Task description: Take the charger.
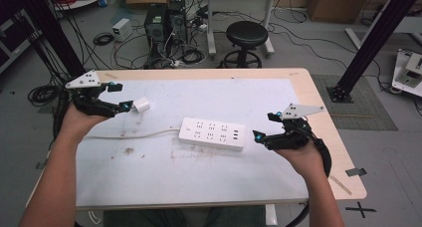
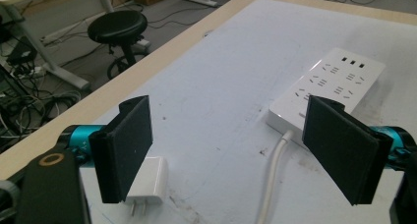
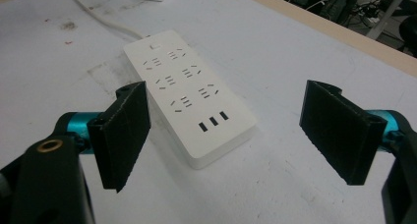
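At the worktop (image 1: 149, 187) we hold the left gripper (image 1: 121, 96) with fingers spread wide, just beside a white plug adapter (image 1: 142, 105); a white power strip (image 1: 212, 133) lies mid-table; our right gripper (image 1: 263, 127), fingers likewise apart, hovers near its USB end.

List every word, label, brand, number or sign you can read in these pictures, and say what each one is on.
No readable text.
Power strip: socket slots and three USB ports, with no legible brand or rating.
White charger plug: plain faces, nothing printed that can be made out.
Cardboard boxes on the floor beyond the table: any printing is too small and blurred to read.
Black tape cross on the floor: a mark, not lettering.
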